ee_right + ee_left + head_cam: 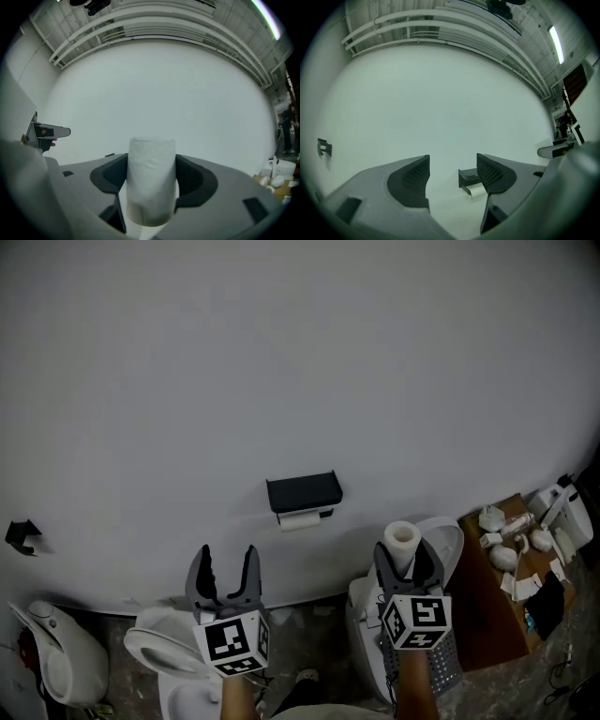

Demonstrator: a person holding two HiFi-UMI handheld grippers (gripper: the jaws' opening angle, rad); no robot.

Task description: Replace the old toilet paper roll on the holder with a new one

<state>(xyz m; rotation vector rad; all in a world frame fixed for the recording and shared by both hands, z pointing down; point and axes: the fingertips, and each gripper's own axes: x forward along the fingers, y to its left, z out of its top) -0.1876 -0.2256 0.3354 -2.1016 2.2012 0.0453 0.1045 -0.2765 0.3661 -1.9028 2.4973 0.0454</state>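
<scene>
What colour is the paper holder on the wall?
The holder is black; the head view shows it best.

The holder (304, 493) sits on the wall (281, 352) at your twelve o'clock, with the old roll (300, 519) directly beneath it. Your left gripper (227, 559) is at eleven o'clock, below and left of the holder, with its jaws apart. Your right gripper (409, 561) is at one o'clock, and the new roll (401, 542) stands upright between its jaws. A table (476, 601) lies at three o'clock and a wall hook (22, 536) at nine.
</scene>
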